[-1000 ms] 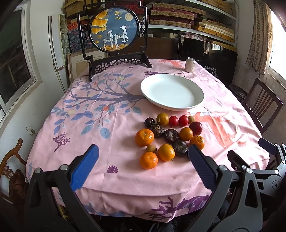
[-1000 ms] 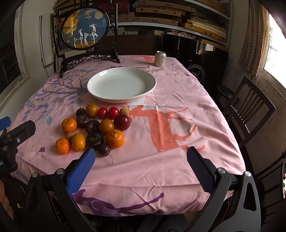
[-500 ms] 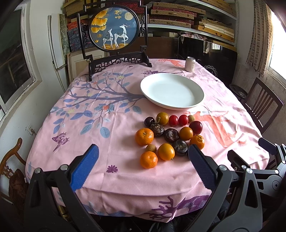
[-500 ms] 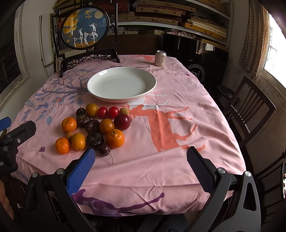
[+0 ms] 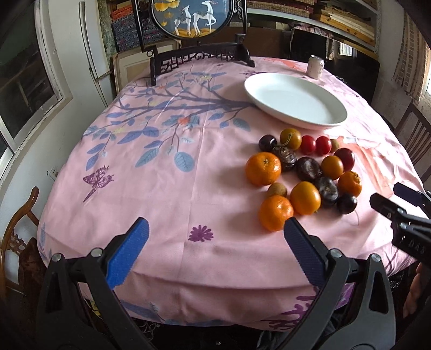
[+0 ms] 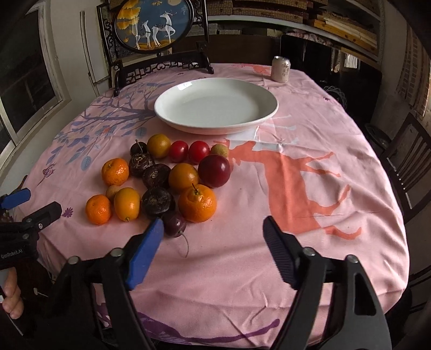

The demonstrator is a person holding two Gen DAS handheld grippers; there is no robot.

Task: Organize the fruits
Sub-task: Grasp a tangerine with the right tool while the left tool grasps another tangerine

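- The round desk (image 6: 309, 242), covered by a pink cloth printed with blue-leaved branches and an orange deer, carries everything.
- A large, shallow white oval plate (image 6: 215, 107) sits on the far half of the desk, bare inside, well apart from both claws.
- A round dark-framed screen painted with white deer (image 6: 150, 24) stands at the far edge, and a pale drink can (image 6: 280, 69) stands near the plate's far right side.
- The cluster of loose fruits (image 6: 161, 177) lies just in front of the plate: orange mandarins, dark wrinkled purple fruits, red round fruits and small tan ones, touching one another.
- The left claw (image 5: 212, 242), blue-padded, stands wide open with nothing between its jaws; the nearest mandarin (image 5: 275, 212) lies just beyond its right fingertip.
- The right claw (image 6: 212, 231) is closing, with only bare cloth between its jaws; a small dark purple stemmed fruit (image 6: 175, 224) lies just beside its left fingertip, at the near edge of the cluster.
- The fruits lie ahead and to the left of the right claw, ahead and to the right of the left one.
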